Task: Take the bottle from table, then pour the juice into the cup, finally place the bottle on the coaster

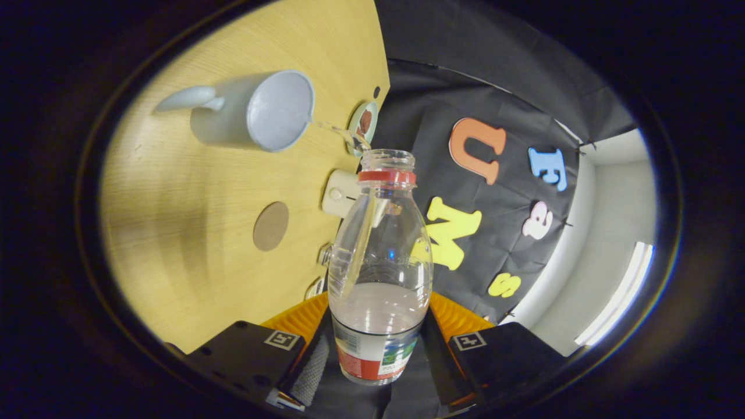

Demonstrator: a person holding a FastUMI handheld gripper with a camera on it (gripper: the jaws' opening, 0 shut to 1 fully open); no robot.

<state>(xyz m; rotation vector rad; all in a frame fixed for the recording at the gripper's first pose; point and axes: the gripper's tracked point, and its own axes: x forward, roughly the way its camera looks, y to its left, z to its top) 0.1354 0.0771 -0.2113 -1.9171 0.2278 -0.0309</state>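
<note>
My gripper [375, 349] is shut on a clear plastic bottle [381, 262] with a red neck ring and no cap, both fingers [311, 364] pressing its labelled lower part. The view is rolled, so the bottle is tipped toward a pale blue cup [256, 110] with a handle, standing on the wooden table [192, 233]. A thin clear stream [340, 132] runs from the bottle's mouth to the cup's rim. Clear liquid fills the bottle's lower part. A round brown coaster [271, 226] lies on the table between the cup and my fingers.
A small cream box [339, 193] sits on the table near the bottle's neck. A small dish with something brown [364, 121] lies by the table's edge beyond the bottle mouth. Two small clear items [322, 269] rest by the edge near my fingers.
</note>
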